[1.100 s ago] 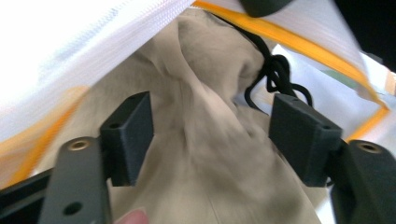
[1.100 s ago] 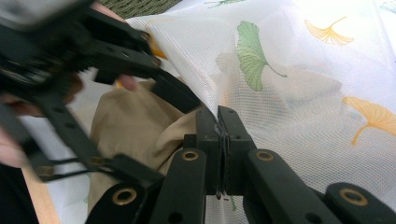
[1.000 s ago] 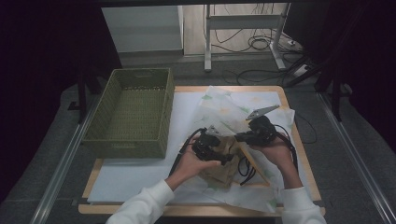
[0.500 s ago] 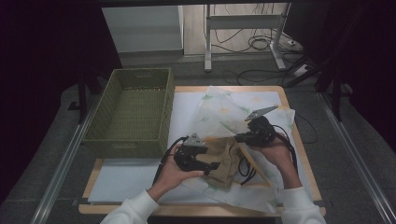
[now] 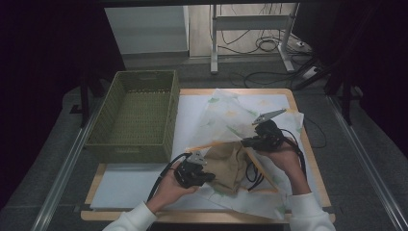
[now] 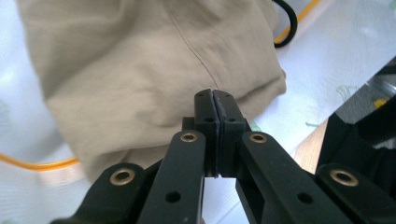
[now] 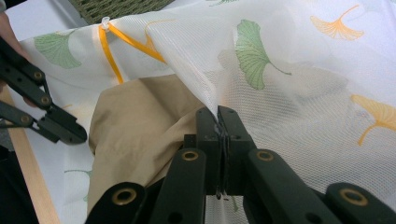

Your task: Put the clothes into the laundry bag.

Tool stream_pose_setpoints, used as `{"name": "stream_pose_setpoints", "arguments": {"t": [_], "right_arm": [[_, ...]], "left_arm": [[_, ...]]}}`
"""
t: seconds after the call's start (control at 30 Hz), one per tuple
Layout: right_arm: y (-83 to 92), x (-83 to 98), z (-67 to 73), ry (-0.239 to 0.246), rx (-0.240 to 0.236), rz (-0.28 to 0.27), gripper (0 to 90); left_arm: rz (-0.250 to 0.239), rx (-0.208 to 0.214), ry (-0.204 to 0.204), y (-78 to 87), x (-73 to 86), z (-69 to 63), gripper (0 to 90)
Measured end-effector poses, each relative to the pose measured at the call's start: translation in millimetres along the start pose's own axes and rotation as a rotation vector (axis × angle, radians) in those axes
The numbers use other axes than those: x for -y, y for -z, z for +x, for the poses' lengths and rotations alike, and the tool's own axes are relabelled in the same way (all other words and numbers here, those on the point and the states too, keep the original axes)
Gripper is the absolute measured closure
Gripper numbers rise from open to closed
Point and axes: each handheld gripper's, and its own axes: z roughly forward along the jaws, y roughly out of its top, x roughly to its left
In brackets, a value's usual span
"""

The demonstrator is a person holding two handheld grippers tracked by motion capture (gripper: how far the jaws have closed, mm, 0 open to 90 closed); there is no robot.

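Your tan garment (image 5: 228, 166) lies crumpled at table's near middle, partly inside white mesh bag (image 5: 226, 118) with ginkgo-leaf print and orange zip edging; bag's opening edge lifted above garment; bag spreads flat toward far right; woven green basket (image 5: 139, 115) sits beside it, left.

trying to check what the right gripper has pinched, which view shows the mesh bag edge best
The right gripper view: the right gripper is shut on the mesh bag, its edge lifted over the tan cloth. The high view shows the whole mesh bag spread on the table, small. The left gripper view shows pale patches of it beside the cloth.
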Motion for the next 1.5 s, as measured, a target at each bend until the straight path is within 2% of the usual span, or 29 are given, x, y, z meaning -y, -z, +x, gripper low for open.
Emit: {"name": "stream_pose_setpoints", "arguments": {"t": [0.17, 0.37, 0.6, 1.07, 1.27, 1.5], "right_arm": [[0.0, 0.0, 0.4, 0.000, -0.001, 0.001, 87.0], [-0.6, -0.5, 0.7, 0.003, -0.002, 0.003, 87.0], [0.1, -0.5, 1.2, 0.003, -0.001, 0.003, 87.0], [-0.9, -1.5, 3.3, 0.007, -0.003, 0.007, 87.0], [1.0, -1.6, 3.0, 0.008, -0.003, 0.002, 86.9], [1.4, -1.4, 2.8, 0.008, -0.006, 0.003, 87.1]], "left_arm": [[0.037, 0.006, -0.026, -9.2, 1.6, -3.7, 89.9], [0.071, 0.022, -0.009, -25.8, 0.6, -3.1, 89.9], [0.100, -0.004, -0.025, -40.3, -6.6, -3.3, 89.9], [0.086, -0.032, -0.013, -54.2, -20.6, 0.9, 90.0], [0.067, -0.036, 0.013, -58.5, -25.1, 3.9, 90.0], [0.064, -0.068, 0.016, -64.5, -32.7, 6.3, 90.0]]}}
